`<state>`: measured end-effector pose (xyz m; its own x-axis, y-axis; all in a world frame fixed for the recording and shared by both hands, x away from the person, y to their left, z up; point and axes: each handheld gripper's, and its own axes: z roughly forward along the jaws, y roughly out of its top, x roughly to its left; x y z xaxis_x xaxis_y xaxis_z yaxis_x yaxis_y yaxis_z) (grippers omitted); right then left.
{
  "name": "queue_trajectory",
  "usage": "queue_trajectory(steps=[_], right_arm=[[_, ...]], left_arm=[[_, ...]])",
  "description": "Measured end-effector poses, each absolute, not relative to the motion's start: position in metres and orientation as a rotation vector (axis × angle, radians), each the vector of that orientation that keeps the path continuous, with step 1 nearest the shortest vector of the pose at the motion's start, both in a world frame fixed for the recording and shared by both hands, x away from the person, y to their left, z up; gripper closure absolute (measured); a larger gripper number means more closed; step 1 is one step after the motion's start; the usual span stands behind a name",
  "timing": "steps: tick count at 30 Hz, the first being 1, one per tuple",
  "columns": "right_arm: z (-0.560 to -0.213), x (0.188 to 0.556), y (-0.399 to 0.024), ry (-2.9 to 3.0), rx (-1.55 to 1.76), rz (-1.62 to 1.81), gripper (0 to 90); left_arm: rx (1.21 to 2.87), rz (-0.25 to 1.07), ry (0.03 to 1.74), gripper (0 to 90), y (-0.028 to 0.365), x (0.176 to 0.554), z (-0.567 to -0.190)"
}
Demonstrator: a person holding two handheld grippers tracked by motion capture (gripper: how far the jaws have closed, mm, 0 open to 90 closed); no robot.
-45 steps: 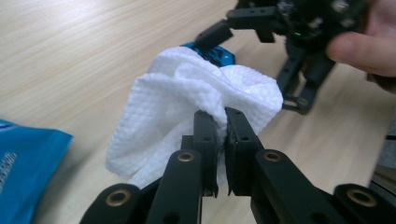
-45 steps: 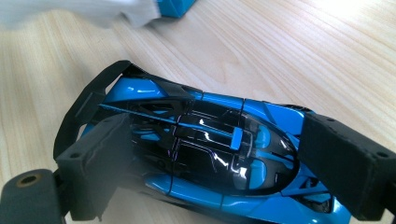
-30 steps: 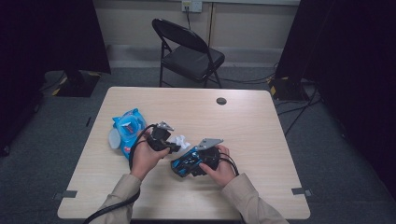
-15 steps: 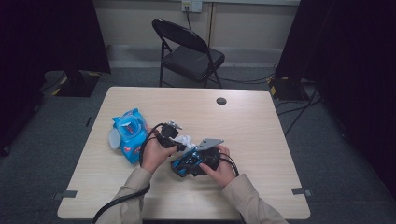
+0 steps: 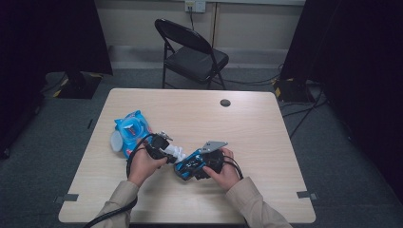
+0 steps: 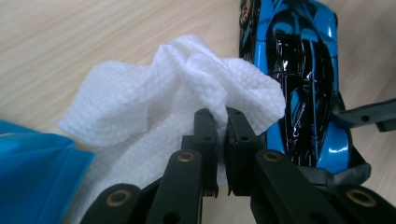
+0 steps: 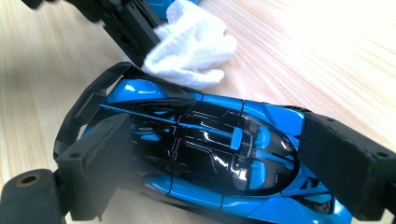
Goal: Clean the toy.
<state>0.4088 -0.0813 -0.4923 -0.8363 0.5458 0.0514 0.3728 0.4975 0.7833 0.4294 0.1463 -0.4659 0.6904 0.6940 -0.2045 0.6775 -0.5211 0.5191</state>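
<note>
In the left gripper view we see the left gripper (image 6: 217, 119) with its jaws pressed nearly together, pinching a fold of the white wipe (image 6: 154, 98); the wipe bunches against the nose of the blue toy car (image 6: 303, 70). In the right gripper view we see the right gripper (image 7: 224, 154) with jaws spread wide and clamped on the car's two flanks, the car lying on the table (image 7: 303, 56). The high view adds what neither close view gives: both hands meet near the table's front edge, and a blue wipe packet (image 5: 130, 130) lies just beyond the left hand (image 5: 142, 164).
</note>
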Motion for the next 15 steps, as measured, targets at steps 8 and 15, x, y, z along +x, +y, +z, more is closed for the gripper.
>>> queue_trajectory(steps=[8,15], right_arm=[[-0.492,0.409,-0.082,2.537,0.788,1.256,9.9],[-0.492,0.409,-0.081,2.539,0.783,1.255,9.9]], left_arm=[[2.322,-0.002,1.049,84.6,0.133,0.440,-0.476],[2.320,-0.009,1.040,84.5,0.124,0.448,-0.479]])
